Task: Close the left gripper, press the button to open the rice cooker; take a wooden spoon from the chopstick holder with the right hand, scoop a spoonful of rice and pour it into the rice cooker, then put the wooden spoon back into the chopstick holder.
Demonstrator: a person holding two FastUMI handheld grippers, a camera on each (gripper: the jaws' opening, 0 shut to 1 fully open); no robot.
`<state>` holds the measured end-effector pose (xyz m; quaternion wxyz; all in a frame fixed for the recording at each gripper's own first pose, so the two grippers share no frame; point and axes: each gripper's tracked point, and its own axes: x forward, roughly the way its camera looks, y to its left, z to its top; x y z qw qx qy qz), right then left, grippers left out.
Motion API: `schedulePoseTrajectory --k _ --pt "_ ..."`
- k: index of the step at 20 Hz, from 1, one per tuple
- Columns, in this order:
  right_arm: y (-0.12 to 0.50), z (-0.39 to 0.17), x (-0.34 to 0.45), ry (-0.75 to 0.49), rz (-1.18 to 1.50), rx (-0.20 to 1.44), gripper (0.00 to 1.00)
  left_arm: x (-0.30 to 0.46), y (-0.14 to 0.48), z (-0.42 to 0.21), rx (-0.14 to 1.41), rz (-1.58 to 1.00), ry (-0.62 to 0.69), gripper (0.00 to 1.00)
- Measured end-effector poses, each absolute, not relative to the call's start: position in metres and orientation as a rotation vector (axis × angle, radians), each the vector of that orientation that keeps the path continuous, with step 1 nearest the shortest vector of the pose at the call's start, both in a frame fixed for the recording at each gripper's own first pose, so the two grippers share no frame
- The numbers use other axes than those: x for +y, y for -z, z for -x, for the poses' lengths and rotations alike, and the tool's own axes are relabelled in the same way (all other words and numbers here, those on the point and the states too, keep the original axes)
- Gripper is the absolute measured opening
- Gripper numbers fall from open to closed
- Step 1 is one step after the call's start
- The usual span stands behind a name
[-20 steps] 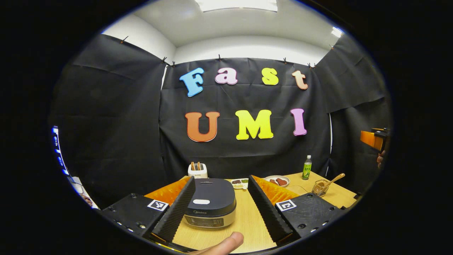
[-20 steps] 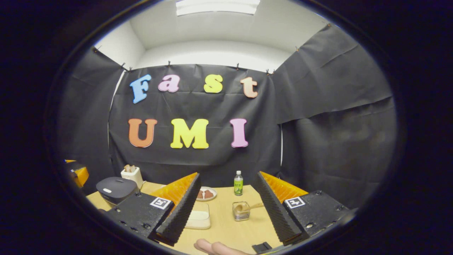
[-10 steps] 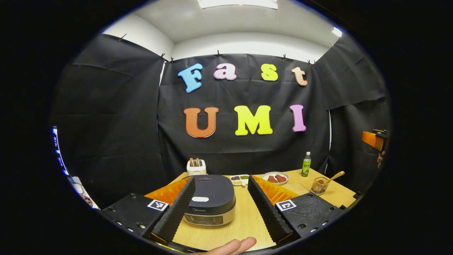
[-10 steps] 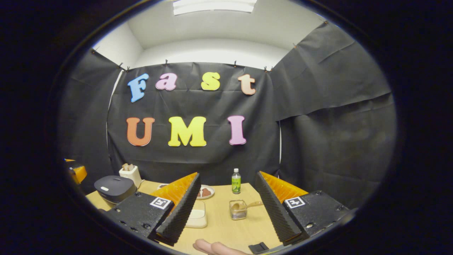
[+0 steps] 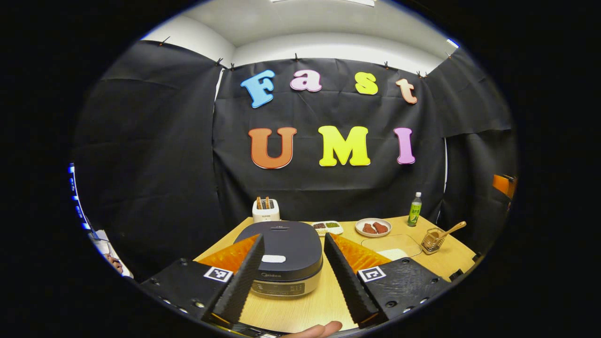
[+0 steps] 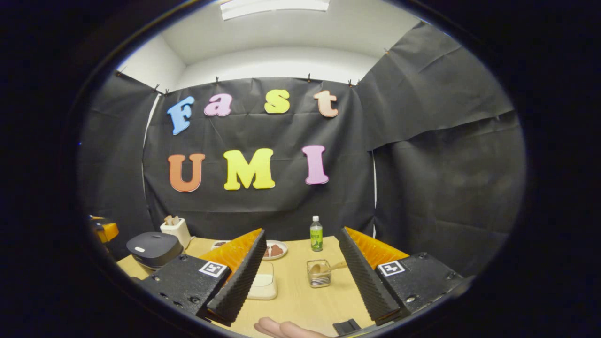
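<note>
The dark rice cooker (image 5: 281,253) sits lid down on the wooden table, a white button (image 5: 273,258) on its lid. My left gripper (image 5: 293,237) is open just in front of the cooker, with the cooker's front between its fingers. At the right, the wire chopstick holder (image 5: 431,240) holds the wooden spoon (image 5: 451,229), and a clear rice box (image 5: 389,244) lies beside it. My right gripper (image 6: 301,232) is open and empty. The holder (image 6: 319,274) with the spoon (image 6: 330,268) stands ahead between its fingers, and the rice box (image 6: 264,284) is by its left finger. The rice cooker (image 6: 154,249) is far left.
A white toaster (image 5: 265,211), a small divided dish (image 5: 327,227), a plate of food (image 5: 373,227) and a green bottle (image 5: 414,209) line the table's back. The other gripper (image 5: 504,185) shows at the far right edge. A person's fingers (image 6: 281,328) show at the bottom.
My left gripper has moved forward toward the rice cooker, which now looks larger between its fingers. The right gripper has barely shifted.
</note>
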<state>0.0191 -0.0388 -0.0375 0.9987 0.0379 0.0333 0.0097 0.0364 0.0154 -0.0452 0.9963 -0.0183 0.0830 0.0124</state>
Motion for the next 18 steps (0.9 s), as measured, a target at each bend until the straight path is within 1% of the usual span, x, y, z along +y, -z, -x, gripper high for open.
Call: schedulePoseTrajectory --k 1,2,5,6,7,8,10,11,12,13,15,18 --pt "0.040 -0.021 -0.038 -0.023 -0.081 0.069 1.00 0.015 0.051 -0.040 0.188 0.037 -0.024 0.80" --pt "0.044 -0.023 -0.036 -0.028 -0.078 0.075 1.00 0.014 0.054 -0.046 0.194 0.033 -0.020 0.85" --pt "0.055 -0.029 -0.033 -0.037 -0.059 0.091 1.00 0.015 0.065 -0.055 0.232 0.029 -0.003 0.51" --pt "0.059 -0.029 -0.031 -0.043 -0.056 0.095 1.00 0.013 0.067 -0.058 0.241 0.037 0.004 0.54" --pt "0.062 -0.030 -0.029 -0.048 -0.055 0.100 0.99 0.013 0.068 -0.064 0.241 0.035 0.006 0.53" --pt "0.065 -0.031 -0.029 -0.051 -0.054 0.106 1.00 0.012 0.073 -0.066 0.265 0.037 0.019 0.53" --pt "0.068 -0.034 -0.032 -0.049 -0.053 0.112 1.00 0.015 0.083 -0.077 0.295 0.056 0.008 0.00" --pt "0.069 -0.035 -0.034 -0.047 -0.052 0.114 1.00 0.020 0.089 -0.083 0.316 0.059 -0.013 0.04" --pt "0.070 -0.036 -0.036 -0.044 -0.052 0.113 1.00 0.024 0.097 -0.088 0.342 0.066 -0.024 0.01" --pt "0.070 -0.037 -0.038 -0.042 -0.053 0.112 1.00 0.021 0.103 -0.092 0.372 0.071 -0.012 0.00" --pt "0.073 -0.038 -0.042 -0.040 -0.055 0.113 1.00 0.027 0.120 -0.099 0.435 0.070 -0.021 0.00" --pt "0.078 -0.039 -0.048 -0.039 -0.062 0.118 1.00 0.044 0.137 -0.106 0.514 0.052 -0.078 0.00"
